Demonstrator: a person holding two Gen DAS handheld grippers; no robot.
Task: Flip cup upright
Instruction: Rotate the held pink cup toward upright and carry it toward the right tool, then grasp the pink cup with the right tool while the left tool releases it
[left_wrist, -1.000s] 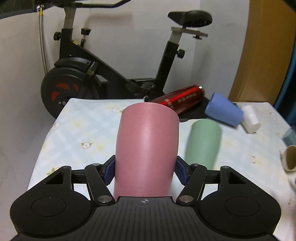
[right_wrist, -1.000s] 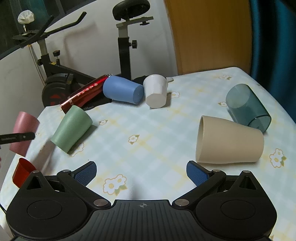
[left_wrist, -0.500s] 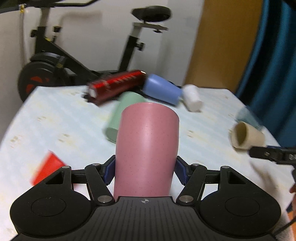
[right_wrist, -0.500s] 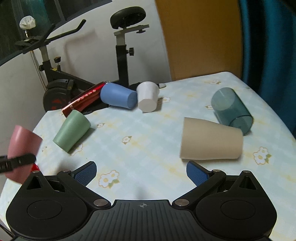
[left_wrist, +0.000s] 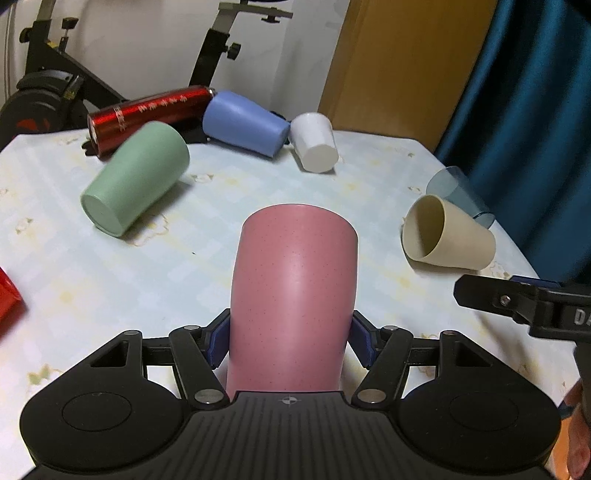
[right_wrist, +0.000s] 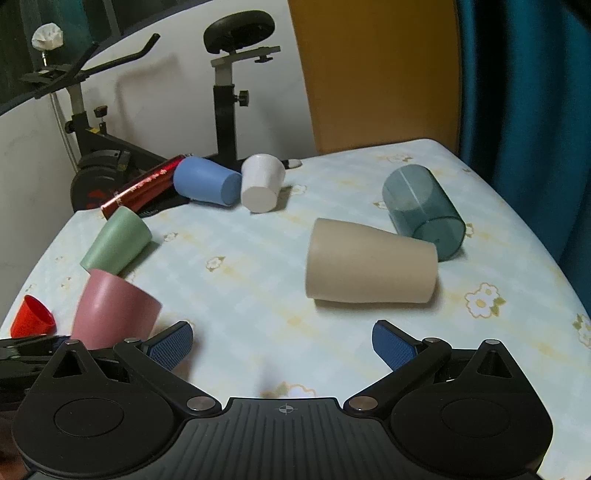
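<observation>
My left gripper (left_wrist: 290, 341) pinches the pink cup (left_wrist: 293, 295) between its blue fingers (left_wrist: 218, 341), one pad pressed to each side near the cup's narrower end; the cup fills the lower centre of the left wrist frame, wide end pointing away over the flowered surface (left_wrist: 221, 266). In the right wrist frame the same cup (right_wrist: 112, 310) sits at lower left, tilted. My right gripper (right_wrist: 282, 345) hovers with its fingers (right_wrist: 393, 349) spread wide and nothing between them, above bare cloth at bottom centre. Beyond them a beige cup (right_wrist: 369, 260) lies on its side mid-frame, a translucent teal cup (right_wrist: 423, 210) lying just behind it to the right. A green cup (left_wrist: 135, 177) lies toppled at left, a red cup (right_wrist: 31, 319) at far left. Along the far edge a blue cup (left_wrist: 243, 123), a white cup (left_wrist: 314, 142) and a red bottle (left_wrist: 147, 116) lie together, an exercise bike (right_wrist: 221, 99) standing behind.
</observation>
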